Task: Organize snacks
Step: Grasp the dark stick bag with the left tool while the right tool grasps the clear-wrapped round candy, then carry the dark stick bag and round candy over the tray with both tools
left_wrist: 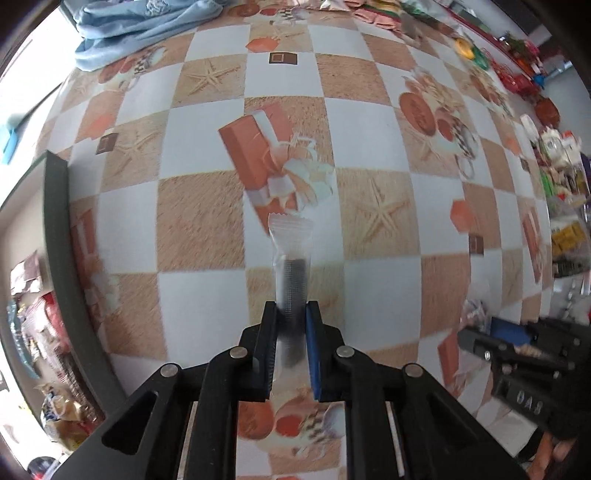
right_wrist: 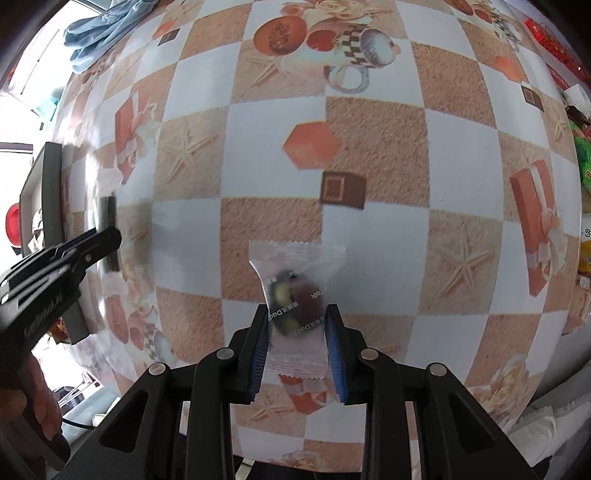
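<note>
Your left gripper [left_wrist: 291, 314] is pinching a clear-wrapped dark snack [left_wrist: 291, 280] edge-on, lifted above the checkered tablecloth [left_wrist: 376, 122]. Your right gripper [right_wrist: 297, 321] is clamped on a wrapped nut snack [right_wrist: 295, 295], also held off the tablecloth, just beside the left one.

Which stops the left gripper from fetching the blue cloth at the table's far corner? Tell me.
Probably only its load: the left gripper is shut on a clear-wrapped dark snack. The checkered tablecloth toward the blue cloth looks bare.
</note>
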